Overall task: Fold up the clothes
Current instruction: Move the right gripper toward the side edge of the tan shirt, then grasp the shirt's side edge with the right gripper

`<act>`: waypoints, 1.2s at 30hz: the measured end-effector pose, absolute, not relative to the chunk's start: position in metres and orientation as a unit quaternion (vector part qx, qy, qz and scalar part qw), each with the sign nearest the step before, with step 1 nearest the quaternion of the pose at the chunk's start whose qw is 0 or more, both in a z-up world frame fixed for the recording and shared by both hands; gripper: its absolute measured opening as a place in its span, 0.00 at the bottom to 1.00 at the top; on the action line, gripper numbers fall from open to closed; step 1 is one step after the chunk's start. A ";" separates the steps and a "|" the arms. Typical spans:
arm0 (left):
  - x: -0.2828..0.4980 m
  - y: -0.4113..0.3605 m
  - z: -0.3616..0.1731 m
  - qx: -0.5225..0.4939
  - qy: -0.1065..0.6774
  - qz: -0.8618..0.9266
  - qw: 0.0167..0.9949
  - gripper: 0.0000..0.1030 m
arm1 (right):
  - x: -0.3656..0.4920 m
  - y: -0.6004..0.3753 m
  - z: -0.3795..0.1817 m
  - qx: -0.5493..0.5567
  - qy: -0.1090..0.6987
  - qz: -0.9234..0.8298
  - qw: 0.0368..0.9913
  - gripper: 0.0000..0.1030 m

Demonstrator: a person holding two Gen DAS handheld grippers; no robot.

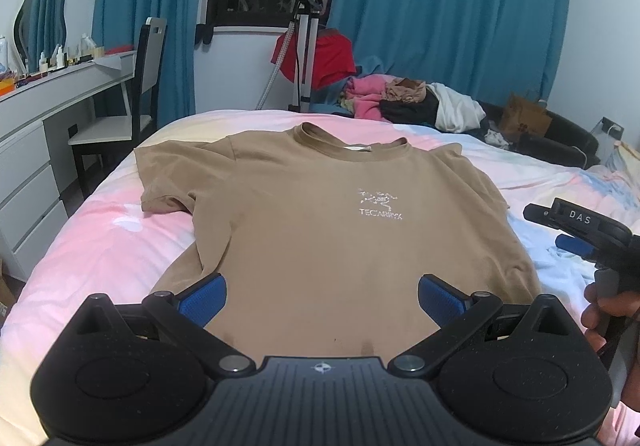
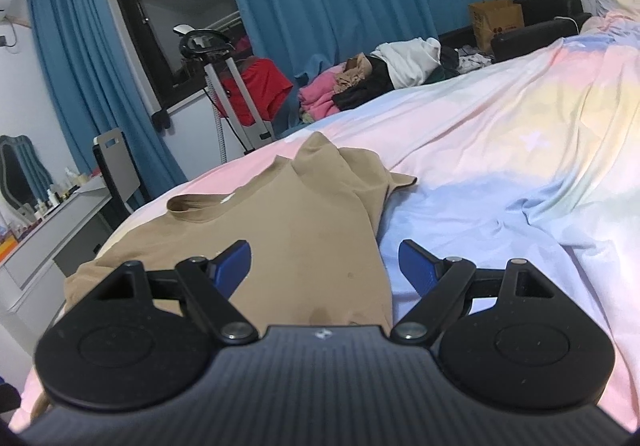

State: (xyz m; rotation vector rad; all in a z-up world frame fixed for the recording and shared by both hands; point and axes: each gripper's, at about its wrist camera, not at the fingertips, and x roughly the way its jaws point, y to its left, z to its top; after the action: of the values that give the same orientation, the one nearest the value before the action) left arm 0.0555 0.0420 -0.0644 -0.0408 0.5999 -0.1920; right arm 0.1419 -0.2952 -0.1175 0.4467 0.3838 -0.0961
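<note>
A tan T-shirt with a white chest logo lies flat, front up, on the pastel bedspread, collar away from me. My left gripper is open and empty above the shirt's lower hem. My right gripper is open and empty over the shirt's right side edge. The right gripper also shows in the left wrist view, held to the right of the shirt. The right sleeve is bunched up.
A pile of mixed clothes lies at the far end of the bed. A tripod with a red garment stands beyond it. A white desk and chair stand left. A paper bag is at the far right.
</note>
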 end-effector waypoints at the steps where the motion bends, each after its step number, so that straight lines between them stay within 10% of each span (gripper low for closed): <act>1: 0.056 0.042 -0.065 -0.021 0.295 -0.094 0.951 1.00 | 0.143 -0.296 -0.118 0.223 0.190 -0.048 0.955 0.79; 22: 0.058 0.040 -0.072 -0.028 0.307 -0.086 0.947 1.00 | 0.162 -0.322 -0.137 0.274 0.203 -0.069 0.938 0.59; 26: 0.060 0.040 -0.075 -0.029 0.313 -0.085 0.946 1.00 | 0.173 -0.336 -0.137 0.293 0.199 -0.070 0.933 0.43; 36: 0.077 0.050 -0.084 -0.075 0.333 -0.074 0.937 1.00 | 0.228 -0.434 -0.169 0.500 0.195 -0.080 0.840 0.41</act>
State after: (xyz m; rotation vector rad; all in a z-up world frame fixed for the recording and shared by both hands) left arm 0.0767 0.0500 -0.0835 -0.1532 0.6807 -0.1520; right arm 0.2284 -0.4337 -0.1694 1.0565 0.4116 -0.1688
